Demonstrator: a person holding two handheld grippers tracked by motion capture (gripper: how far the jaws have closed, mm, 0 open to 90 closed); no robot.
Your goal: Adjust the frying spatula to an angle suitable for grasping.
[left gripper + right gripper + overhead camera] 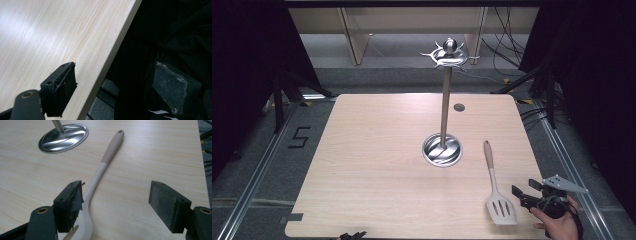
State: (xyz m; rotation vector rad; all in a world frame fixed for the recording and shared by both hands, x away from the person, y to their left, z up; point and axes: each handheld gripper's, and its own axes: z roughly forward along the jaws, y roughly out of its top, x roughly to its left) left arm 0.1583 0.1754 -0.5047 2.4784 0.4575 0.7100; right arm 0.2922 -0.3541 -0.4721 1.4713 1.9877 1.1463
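Both grippers gape wide: the right gripper [116,205] over a slotted beige spatula [100,173], the left gripper [125,87] at the pale wooden table's [50,37] edge.

Light wood-grain worktop [372,165], rounded corners, a small grey round cap [459,107] set in it near the far edge. Grey carpeted floor [252,165] around it, marked with a black numeral 5 [299,137] at left. Metal floor rails [259,167] run along both sides. Black cables [507,42] lie at far right. Black curtains [242,65] flank the area.
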